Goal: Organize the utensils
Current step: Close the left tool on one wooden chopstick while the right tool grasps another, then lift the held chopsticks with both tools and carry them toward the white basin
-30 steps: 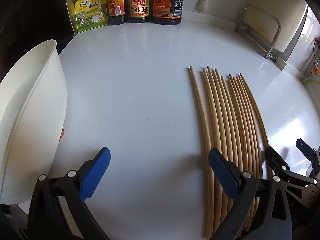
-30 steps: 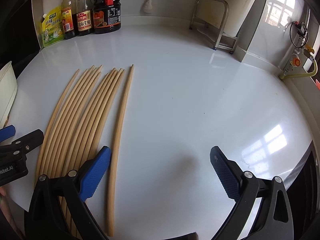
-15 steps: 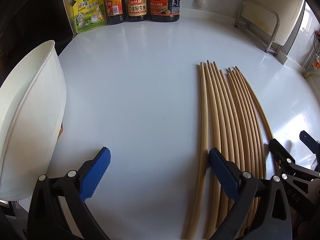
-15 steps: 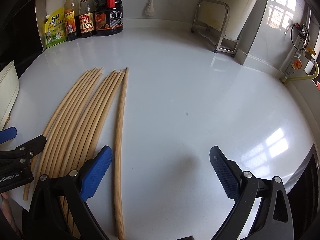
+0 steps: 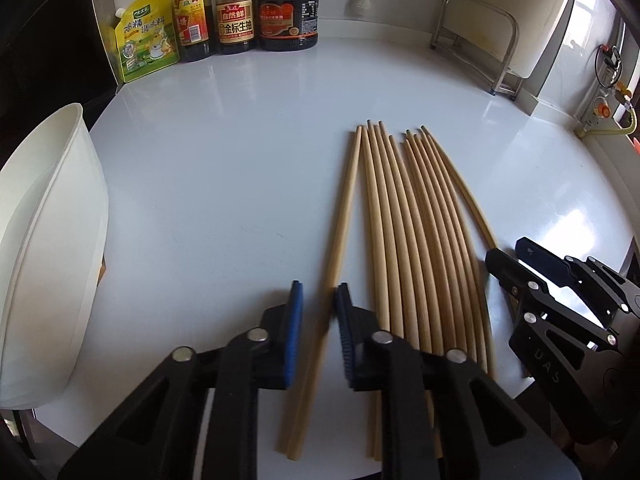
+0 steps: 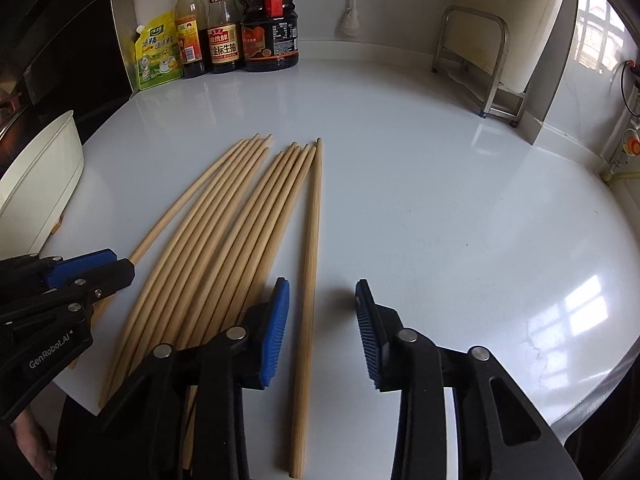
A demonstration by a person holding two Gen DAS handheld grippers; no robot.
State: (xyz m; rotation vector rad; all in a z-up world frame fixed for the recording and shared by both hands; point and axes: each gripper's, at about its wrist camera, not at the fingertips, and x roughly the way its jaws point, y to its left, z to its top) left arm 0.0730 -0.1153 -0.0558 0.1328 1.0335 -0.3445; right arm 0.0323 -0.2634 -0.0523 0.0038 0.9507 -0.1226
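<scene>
Several long wooden chopsticks (image 5: 416,232) lie side by side on the white counter (image 5: 224,184). My left gripper (image 5: 319,304) has its blue pads (image 5: 295,332) narrowed around the leftmost chopstick (image 5: 340,224), which is angled away from the row; the right pad touches it and a small gap shows on the left. My right gripper (image 6: 322,312) is half open, straddling the rightmost chopstick (image 6: 310,264) without touching it. The same row shows in the right wrist view (image 6: 216,232). Each gripper shows at the edge of the other's view.
A tall white container (image 5: 44,248) stands at the left edge of the counter. Sauce bottles (image 5: 236,8) and a yellow pouch (image 5: 146,36) line the back wall. A metal rack (image 5: 480,40) stands at the back right. The counter's front edge is close.
Both grippers have narrowed from wide open. The left one closed around the leftmost chopstick, which swung out from the row. The right one closed partway over the rightmost chopstick.
</scene>
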